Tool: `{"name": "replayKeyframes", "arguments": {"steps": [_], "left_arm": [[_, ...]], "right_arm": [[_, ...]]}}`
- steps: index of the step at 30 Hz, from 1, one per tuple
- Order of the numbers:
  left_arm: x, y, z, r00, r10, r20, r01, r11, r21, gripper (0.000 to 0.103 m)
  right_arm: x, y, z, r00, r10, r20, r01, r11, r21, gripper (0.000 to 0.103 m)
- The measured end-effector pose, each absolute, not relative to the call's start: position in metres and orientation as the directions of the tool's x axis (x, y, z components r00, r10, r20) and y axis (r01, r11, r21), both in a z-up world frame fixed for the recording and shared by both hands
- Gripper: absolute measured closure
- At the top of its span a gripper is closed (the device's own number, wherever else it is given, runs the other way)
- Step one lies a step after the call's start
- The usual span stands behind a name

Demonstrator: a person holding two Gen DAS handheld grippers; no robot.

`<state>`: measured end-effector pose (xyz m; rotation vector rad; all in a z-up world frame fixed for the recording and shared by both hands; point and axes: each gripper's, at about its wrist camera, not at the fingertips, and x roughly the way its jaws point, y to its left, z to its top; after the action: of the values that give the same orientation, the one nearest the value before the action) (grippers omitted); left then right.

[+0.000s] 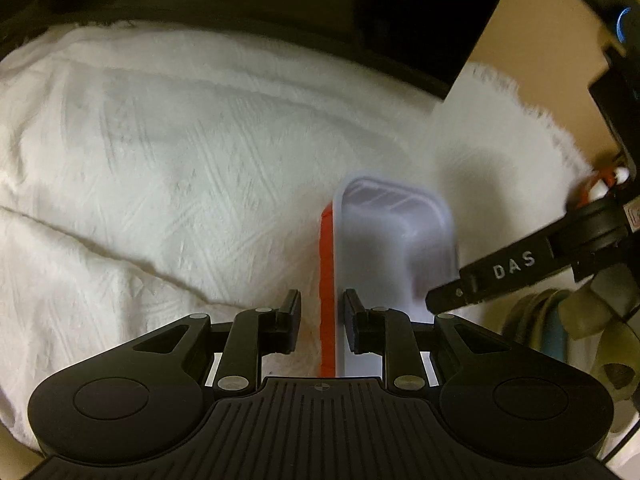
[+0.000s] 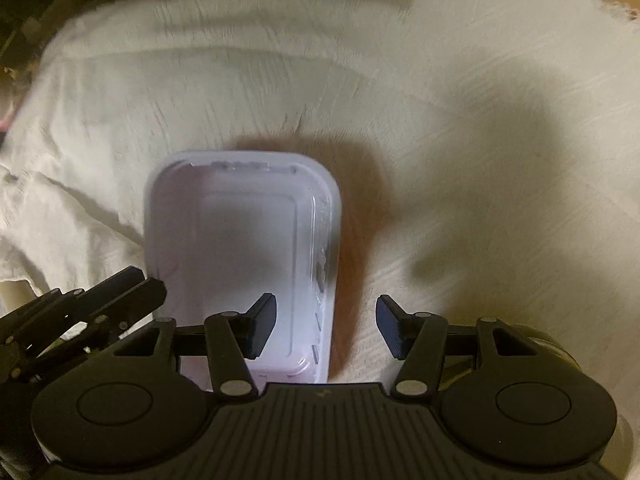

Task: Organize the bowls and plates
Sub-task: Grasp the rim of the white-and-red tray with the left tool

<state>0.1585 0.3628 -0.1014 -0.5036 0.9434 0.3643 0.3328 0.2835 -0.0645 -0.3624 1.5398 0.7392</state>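
Note:
A pale lavender rectangular container [image 1: 392,232] lies on the white cloth, with an orange-red strip [image 1: 327,280] running along its left side. My left gripper [image 1: 322,320] straddles that wall and strip; its right pad sits against the rim and a narrow gap shows at the left pad. In the right wrist view the same container [image 2: 240,248] is seen from above, empty. My right gripper [image 2: 326,328] stands open over the container's right wall, one finger inside and one outside. The left gripper [image 2: 88,312] shows at the container's near left corner.
A crumpled white cloth [image 1: 160,160] covers the surface. A dark screen [image 1: 360,12] stands behind it, over a brown tabletop [image 1: 532,40]. Olive and teal bowls [image 1: 552,328] sit at the lower right, and a dark device with a blue light [image 1: 624,24] at the far right.

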Motion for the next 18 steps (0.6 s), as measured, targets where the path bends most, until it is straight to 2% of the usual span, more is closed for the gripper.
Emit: {"name": "replayKeyframes", "arguments": {"steps": [2,4,9,13,18], "left_arm": [[0.163,0.364,-0.112,0.521,0.06,-0.852,-0.51,0.822,-0.254,0.078],[0.165,0.365,-0.12,0.511,0.037,-0.859,-0.509,0.818,-0.267,0.078],[0.163,0.37,-0.129,0.505,-0.001,-0.863,-0.507,0.809,-0.297,0.077],[0.148,0.371,-0.102,0.546,0.015,-0.838,-0.513,0.797,-0.32,0.079],[0.133,0.364,-0.046,0.63,0.022,-0.776,-0.486,0.791,-0.372,0.079]], "right_arm": [[0.33,0.292,-0.072,-0.101,0.167,-0.981,-0.651,0.735,0.192,0.047],[0.328,0.298,-0.082,-0.099,0.129,-0.987,-0.656,0.737,0.162,0.051],[0.316,0.303,-0.094,-0.215,0.162,-0.963,-0.636,0.725,0.264,0.07],[0.305,0.291,-0.071,-0.211,0.247,-0.946,-0.627,0.708,0.324,0.071],[0.299,0.261,-0.01,-0.177,0.388,-0.905,-0.616,0.674,0.409,0.071]]}}
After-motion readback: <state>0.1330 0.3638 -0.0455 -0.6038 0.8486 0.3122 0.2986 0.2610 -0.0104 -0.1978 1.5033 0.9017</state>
